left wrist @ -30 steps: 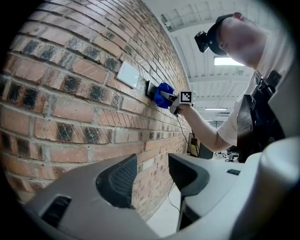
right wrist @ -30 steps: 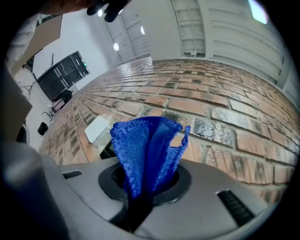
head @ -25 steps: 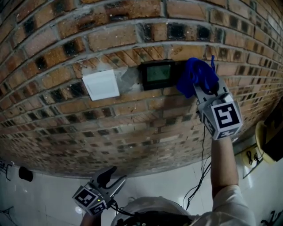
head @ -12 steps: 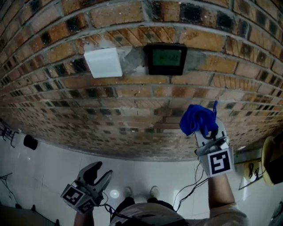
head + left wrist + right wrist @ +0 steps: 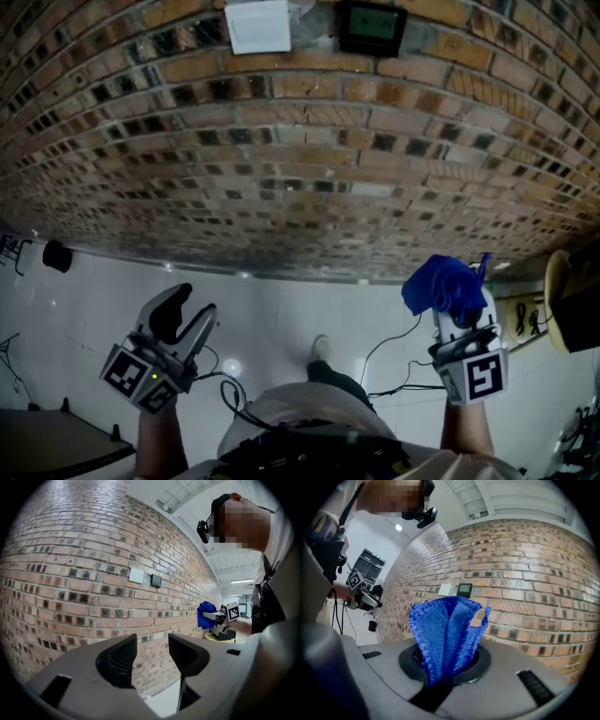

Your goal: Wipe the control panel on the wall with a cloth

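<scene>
Head view, low at left: the left gripper (image 5: 190, 309) has its jaws a little apart and empty. High on the brick wall (image 5: 300, 169), a white plate (image 5: 258, 25) sits just beside the control panel (image 5: 372, 26). Well below the panel, the right gripper (image 5: 459, 319) clamps the blue cloth (image 5: 443, 286).

The cloth (image 5: 444, 285) at five o'clock is blue; the brick wall (image 5: 309, 159) is red-brown (dark-flecked); at twelve, a white wall plate (image 5: 258, 25) and a black, green-screened control panel (image 5: 372, 27).
</scene>
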A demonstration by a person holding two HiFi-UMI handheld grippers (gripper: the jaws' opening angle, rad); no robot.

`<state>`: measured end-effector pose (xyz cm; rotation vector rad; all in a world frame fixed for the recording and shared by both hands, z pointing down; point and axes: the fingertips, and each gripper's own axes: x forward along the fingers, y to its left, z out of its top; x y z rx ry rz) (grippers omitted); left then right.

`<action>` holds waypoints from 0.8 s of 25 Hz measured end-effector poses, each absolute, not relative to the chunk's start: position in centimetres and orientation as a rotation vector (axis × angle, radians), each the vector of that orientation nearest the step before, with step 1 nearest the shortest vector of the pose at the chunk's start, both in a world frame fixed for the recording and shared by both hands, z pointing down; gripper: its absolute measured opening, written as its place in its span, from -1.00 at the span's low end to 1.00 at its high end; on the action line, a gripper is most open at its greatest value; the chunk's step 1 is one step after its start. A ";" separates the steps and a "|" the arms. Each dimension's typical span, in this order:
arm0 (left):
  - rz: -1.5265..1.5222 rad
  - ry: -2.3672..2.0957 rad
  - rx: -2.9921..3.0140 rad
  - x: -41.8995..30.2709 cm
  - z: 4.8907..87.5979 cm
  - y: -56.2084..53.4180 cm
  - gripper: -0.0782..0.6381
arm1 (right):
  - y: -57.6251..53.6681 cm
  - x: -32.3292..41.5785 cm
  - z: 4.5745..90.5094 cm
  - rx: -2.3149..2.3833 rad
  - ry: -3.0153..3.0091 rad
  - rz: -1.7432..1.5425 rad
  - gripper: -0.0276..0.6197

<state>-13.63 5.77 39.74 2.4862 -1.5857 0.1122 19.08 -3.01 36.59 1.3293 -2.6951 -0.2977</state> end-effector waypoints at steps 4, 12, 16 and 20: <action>0.139 -1.512 2.588 -13.9 40.2 11.9 -0.21 | 5.3 18.5 34.6 1.370 -2.702 -0.366 -0.64; 0.114 -1.349 2.627 -11.4 41.1 20.3 -0.21 | 16.7 19.4 34.6 1.441 -2.630 -0.358 -0.64; 0.103 -1.307 2.675 -10.1 40.1 22.0 -0.21 | 19.6 21.3 33.4 1.510 -2.590 -0.378 -0.64; 0.096 -1.279 2.698 -8.9 39.7 22.3 -0.21 | 20.5 23.6 32.0 1.569 -2.527 -0.451 -0.64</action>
